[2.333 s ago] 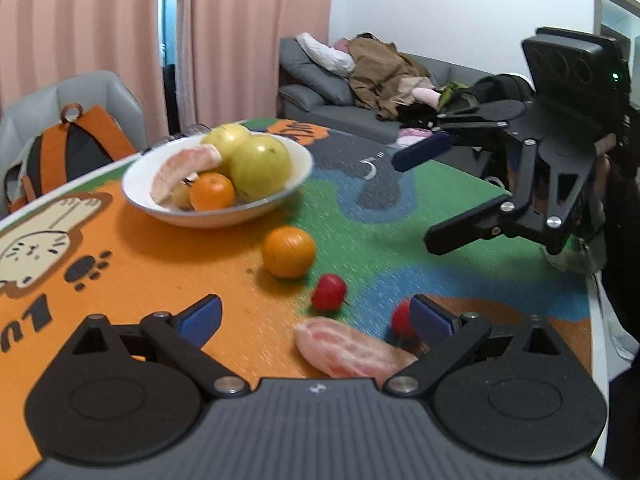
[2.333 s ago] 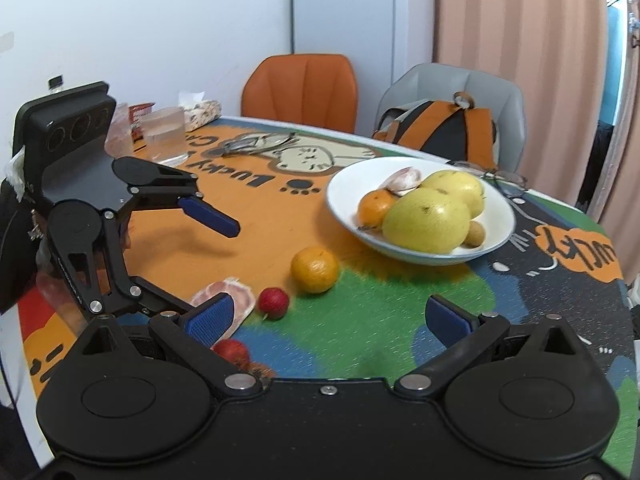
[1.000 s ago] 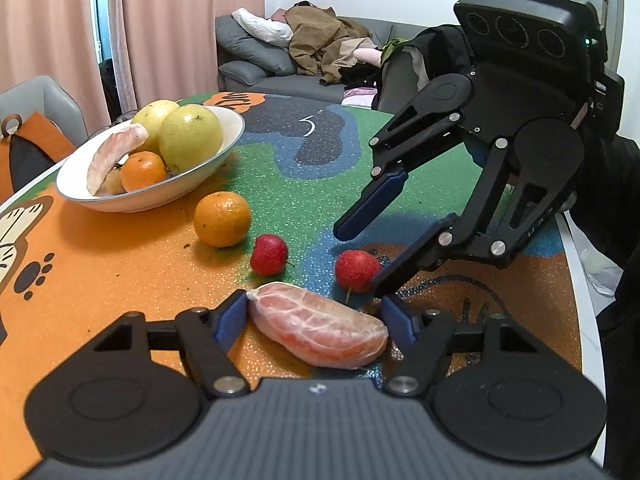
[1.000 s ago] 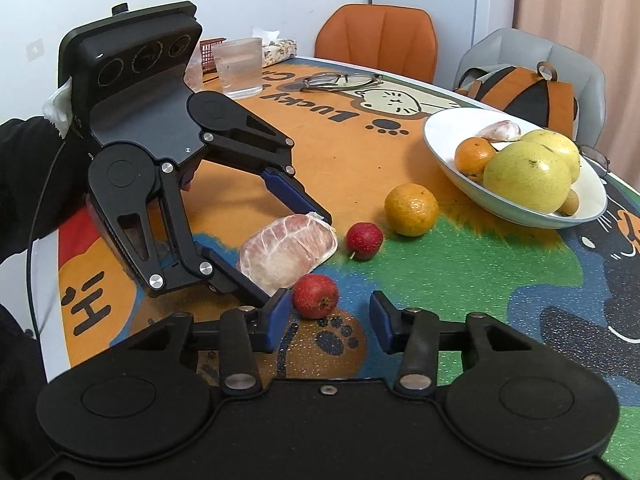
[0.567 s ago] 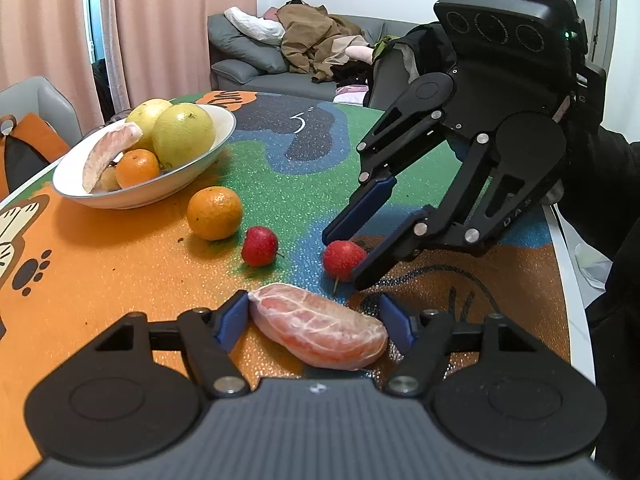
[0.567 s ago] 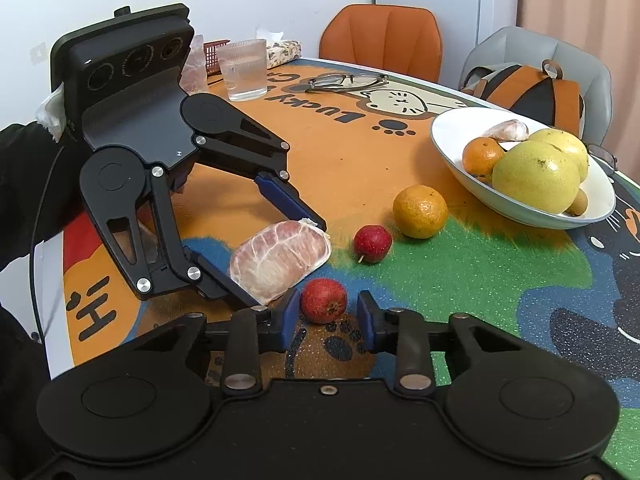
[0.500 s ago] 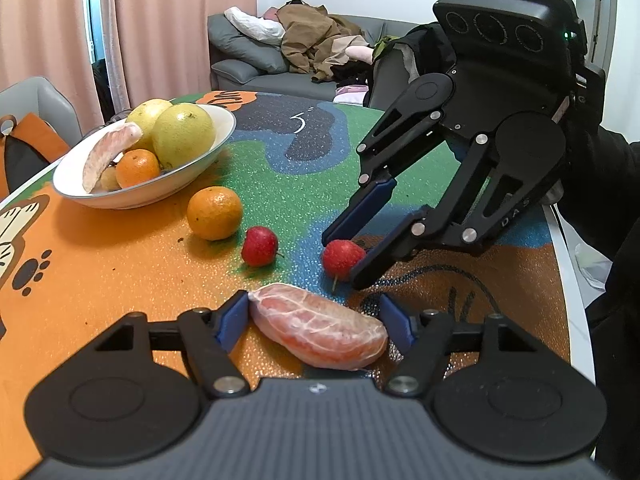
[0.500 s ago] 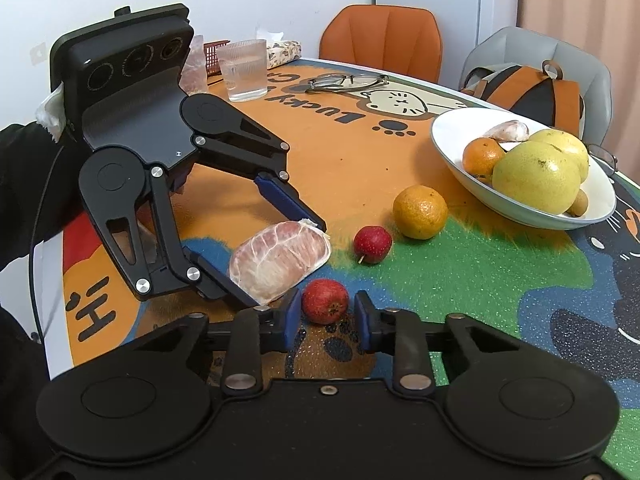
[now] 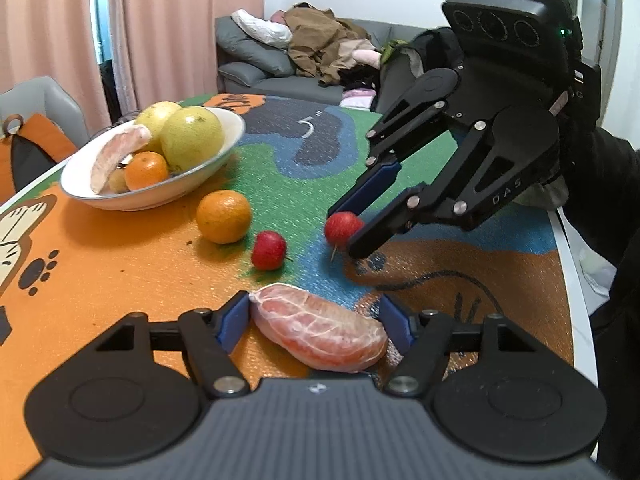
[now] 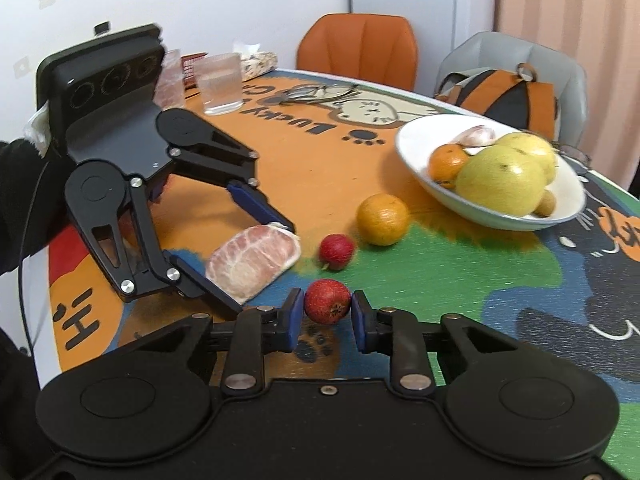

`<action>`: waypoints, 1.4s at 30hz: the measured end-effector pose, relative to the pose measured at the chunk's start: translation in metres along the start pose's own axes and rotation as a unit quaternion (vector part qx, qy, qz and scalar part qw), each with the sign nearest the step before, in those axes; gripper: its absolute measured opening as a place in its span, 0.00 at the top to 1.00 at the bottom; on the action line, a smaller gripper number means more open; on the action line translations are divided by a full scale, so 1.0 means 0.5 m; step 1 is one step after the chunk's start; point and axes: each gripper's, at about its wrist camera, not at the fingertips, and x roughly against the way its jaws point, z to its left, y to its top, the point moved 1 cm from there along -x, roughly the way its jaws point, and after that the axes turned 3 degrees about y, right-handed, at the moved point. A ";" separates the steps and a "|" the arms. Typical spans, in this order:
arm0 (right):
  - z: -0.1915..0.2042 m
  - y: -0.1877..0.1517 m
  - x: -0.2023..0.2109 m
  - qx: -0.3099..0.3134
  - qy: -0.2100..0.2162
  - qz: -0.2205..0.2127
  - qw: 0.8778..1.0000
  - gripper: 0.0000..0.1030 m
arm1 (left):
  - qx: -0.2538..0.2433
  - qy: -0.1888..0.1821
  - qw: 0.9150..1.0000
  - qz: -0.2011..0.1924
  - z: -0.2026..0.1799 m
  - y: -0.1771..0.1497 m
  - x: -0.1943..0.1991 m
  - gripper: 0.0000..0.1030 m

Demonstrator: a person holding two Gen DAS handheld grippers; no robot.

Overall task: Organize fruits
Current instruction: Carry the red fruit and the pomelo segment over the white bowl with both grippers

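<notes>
**Both my claws clamped on fruit at the near edge of the table**

The round table [image 10: 320, 160] with its orange, green and blue cartoon mat fills both views. On its far side, as my left camera sees it, sits the white bowl [image 9: 224, 128], holding two big yellow-green fruits, a small orange and a pink pomelo slice. Just in front of the bowl a loose orange [image 9: 223, 216] rests on the mat, and just beside that lies a small red fruit [image 9: 269, 250].

My left gripper [image 9: 314, 322] has its blue pads against the two ends of a peeled pomelo segment [image 9: 320, 334]; the jaws are pressed onto it across its length. From the right camera the segment's underside seems to rest on the mat, though I cannot tell for sure.

My right gripper [image 10: 324, 316] is closed on a second small red fruit [image 10: 327, 306], one pad on each side. In the left view that fruit [image 9: 342, 229] hangs between the pad tips with its stem pointing down, clear of the mat.

At the far edge of the table in the right view stand a clear glass [image 10: 220, 84] and a pair of spectacles [image 10: 316, 92].
</notes>
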 end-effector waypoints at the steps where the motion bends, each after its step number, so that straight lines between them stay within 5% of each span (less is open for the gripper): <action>1: -0.005 0.002 0.002 -0.004 -0.009 -0.003 1.000 0.76 | 0.004 0.005 1.000 -0.005 0.003 0.001 0.003 0.49; 13: -0.039 0.017 0.000 -0.037 -0.042 -0.012 0.998 0.76 | 0.020 0.003 1.000 -0.013 0.009 0.014 0.019 0.53; 23: -0.029 0.014 -0.005 -0.032 -0.029 -0.007 0.999 0.76 | 0.001 -0.030 0.999 -0.013 -0.008 -0.001 0.027 0.19; 33: -0.027 0.014 -0.006 -0.030 -0.027 -0.005 0.999 0.76 | -0.015 -0.011 1.000 0.004 -0.016 -0.018 -0.001 0.20; 37: -0.027 0.014 -0.007 -0.027 -0.027 -0.004 0.999 0.76 | -0.008 -0.003 1.000 0.000 -0.010 -0.017 0.004 0.33; 42: -0.028 0.016 -0.005 -0.027 -0.028 -0.007 0.999 0.76 | -0.004 -0.001 1.000 -0.001 -0.007 -0.016 0.006 0.37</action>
